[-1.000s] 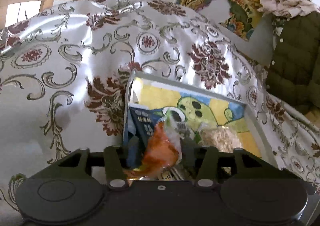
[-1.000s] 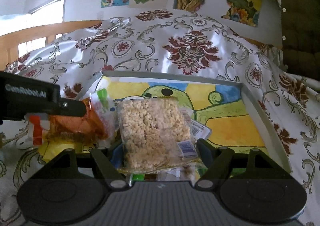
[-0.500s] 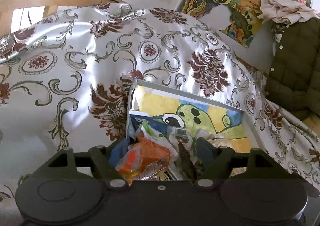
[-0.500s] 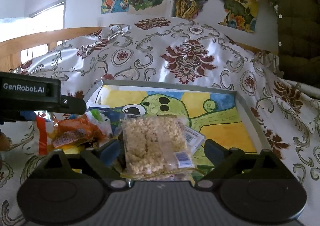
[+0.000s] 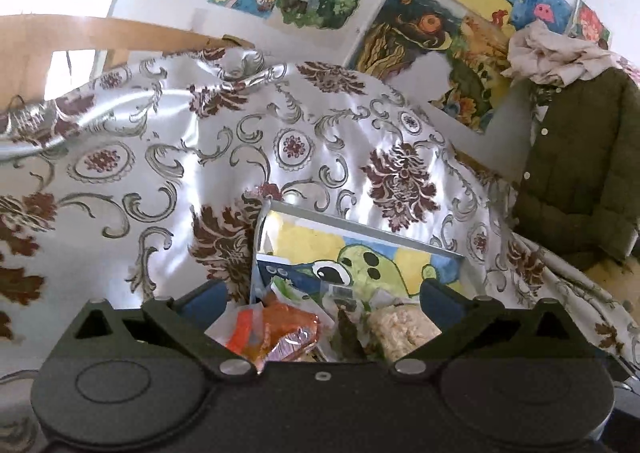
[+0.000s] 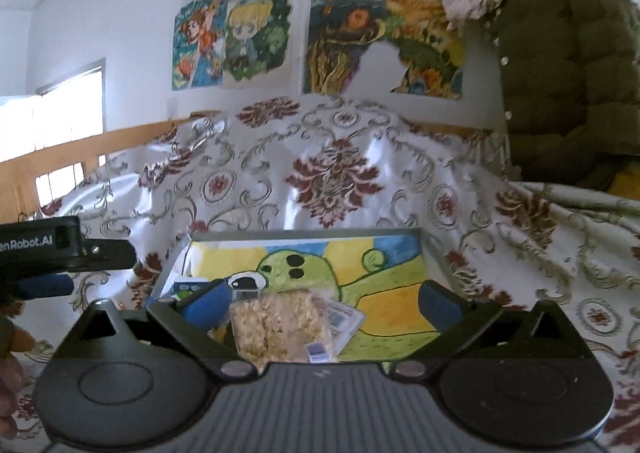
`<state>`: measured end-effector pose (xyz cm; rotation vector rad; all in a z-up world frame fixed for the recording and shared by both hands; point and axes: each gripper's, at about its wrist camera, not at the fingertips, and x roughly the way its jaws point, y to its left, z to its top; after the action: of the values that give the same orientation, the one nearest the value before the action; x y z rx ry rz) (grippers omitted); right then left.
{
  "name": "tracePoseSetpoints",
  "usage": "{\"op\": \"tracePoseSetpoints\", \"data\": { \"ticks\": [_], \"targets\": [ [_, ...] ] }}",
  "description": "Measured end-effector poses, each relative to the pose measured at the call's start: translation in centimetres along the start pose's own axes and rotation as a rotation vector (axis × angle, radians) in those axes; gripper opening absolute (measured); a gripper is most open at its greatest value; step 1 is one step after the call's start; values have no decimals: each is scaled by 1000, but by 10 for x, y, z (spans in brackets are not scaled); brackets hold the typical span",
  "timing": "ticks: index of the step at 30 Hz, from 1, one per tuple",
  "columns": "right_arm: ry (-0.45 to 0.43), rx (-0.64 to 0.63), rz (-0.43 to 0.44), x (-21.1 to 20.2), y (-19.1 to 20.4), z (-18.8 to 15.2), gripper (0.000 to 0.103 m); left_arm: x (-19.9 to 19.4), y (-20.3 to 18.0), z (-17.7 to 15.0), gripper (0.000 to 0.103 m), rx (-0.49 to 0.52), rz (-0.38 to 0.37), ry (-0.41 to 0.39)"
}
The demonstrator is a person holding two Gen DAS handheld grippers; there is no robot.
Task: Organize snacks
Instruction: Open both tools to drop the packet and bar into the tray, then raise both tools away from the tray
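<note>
A grey-rimmed tray [image 5: 360, 227] with a green cartoon picture on its floor lies on the patterned tablecloth; it also shows in the right wrist view [image 6: 304, 233]. An orange snack packet [image 5: 276, 333] lies at the tray's near left end, below my open left gripper [image 5: 320, 301]. A clear bag of puffed rice snack [image 6: 280, 327] lies in the tray below my open right gripper [image 6: 320, 303]; it also shows in the left wrist view [image 5: 400, 329]. A blue packet [image 5: 280, 273] lies under the others. The left gripper [image 6: 60, 253] shows at the left edge of the right wrist view.
The silver tablecloth with maroon flowers [image 5: 200, 173] covers the table. A green padded jacket [image 5: 576, 173] hangs at the right. Posters [image 6: 380, 49] cover the back wall. A wooden chair back [image 5: 100, 33] stands behind the table at the left.
Both grippers have opened, let go of their packets and pulled up and back. The orange packet and the rice snack bag now lie in the tray.
</note>
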<state>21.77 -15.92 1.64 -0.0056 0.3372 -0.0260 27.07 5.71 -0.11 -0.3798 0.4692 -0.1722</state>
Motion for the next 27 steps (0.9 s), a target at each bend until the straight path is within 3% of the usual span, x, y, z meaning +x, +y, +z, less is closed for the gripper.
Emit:
{"op": "tracePoseSetpoints", "data": {
  "ticks": [10, 18, 27],
  "targets": [
    [13, 118, -33, -72, -25, -21, 103, -54, -22, -20, 102, 145, 36, 6],
    [36, 141, -36, -113, -34, -36, 103, -95, -31, -56, 102, 223, 43, 87],
    [74, 123, -31, -153, -28, -57, 103, -137, -42, -83, 102, 340, 77, 108]
  ]
}}
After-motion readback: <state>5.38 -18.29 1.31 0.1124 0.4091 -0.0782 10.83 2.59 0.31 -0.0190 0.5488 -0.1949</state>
